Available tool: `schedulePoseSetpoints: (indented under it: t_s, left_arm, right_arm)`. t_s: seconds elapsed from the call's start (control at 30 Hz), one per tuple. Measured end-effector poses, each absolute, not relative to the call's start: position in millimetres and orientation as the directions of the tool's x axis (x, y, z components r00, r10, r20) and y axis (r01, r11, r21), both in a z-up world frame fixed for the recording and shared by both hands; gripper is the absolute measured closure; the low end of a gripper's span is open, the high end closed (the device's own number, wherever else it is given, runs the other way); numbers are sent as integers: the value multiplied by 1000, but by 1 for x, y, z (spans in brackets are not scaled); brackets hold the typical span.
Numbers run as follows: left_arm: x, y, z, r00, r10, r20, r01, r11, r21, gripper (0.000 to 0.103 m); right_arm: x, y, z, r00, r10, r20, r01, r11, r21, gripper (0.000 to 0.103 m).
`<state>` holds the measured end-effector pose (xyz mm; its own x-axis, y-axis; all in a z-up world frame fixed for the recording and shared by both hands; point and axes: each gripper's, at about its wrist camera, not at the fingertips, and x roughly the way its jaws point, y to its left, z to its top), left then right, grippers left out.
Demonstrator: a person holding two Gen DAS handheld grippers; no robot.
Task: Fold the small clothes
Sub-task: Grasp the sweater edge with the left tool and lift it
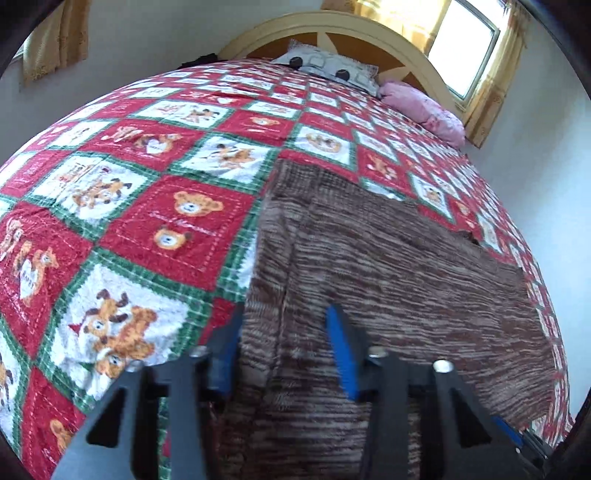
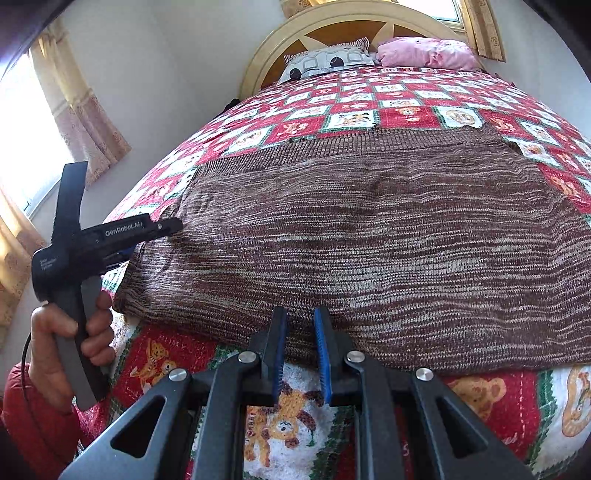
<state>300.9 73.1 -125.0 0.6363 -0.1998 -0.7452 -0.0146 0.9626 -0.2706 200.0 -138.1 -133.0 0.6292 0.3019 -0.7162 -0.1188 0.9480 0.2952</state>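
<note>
Lying spread flat on the bedspread of the bed, a brown marled knit garment was seen folded along its near edge, with its far edge running across the quilted squares. The right gripper was held at that near fold, its two blue-padded fingers set apart with a narrow gap between them; the tips were seen right at the knit edge, but whether any cloth lay between them could not be told. The left gripper was placed at the garment's left end, its fingers spread wide, one over the knit surface and the other at the side edge where the knit met the bedspread. In the right wrist view, the left tool was seen gripped by the left hand, its tip touching the left corner of the garment. A patterned pillow and a pink pillow were seen against the headboard, well apart from the garment.
</note>
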Motion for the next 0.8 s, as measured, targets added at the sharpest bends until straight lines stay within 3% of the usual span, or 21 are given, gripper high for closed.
schedulePoseSetpoints:
  t_s: [0.07, 0.17, 0.27, 0.4, 0.53, 0.63, 0.73, 0.8]
  left_arm:
    - [303, 74, -125, 636, -215, -741, -4, 960, -281, 78]
    - [307, 85, -125, 633, -277, -723, -27, 926, -378, 86]
    - [304, 85, -123, 636, -282, -718, -23, 923, -384, 89]
    - [301, 80, -119, 649, -265, -713, -11, 934, -358, 89]
    - [303, 87, -125, 643, -283, -711, -47, 913, -406, 88]
    - [302, 85, -124, 645, -270, -715, -46, 920, -389, 87]
    - [304, 82, -125, 641, -253, -725, -43, 931, -363, 82]
    - [308, 84, -127, 638, -268, -722, -46, 923, -383, 75]
  right_arm:
    - [201, -140, -134, 628, 308, -715, -118, 945, 304, 87]
    - [201, -142, -133, 628, 309, -714, -118, 945, 305, 87]
    - [201, -141, -133, 627, 299, -719, -119, 949, 292, 87]
    - [210, -142, -118, 634, 335, -697, -124, 934, 336, 87]
    - [236, -126, -94, 678, 325, -660, -147, 939, 311, 87]
    - [262, -108, -100, 667, 303, -681, -151, 950, 274, 87]
    - [278, -98, -126, 609, 302, -733, -137, 951, 278, 88]
    - [272, -95, -128, 634, 282, -720, -140, 958, 251, 88]
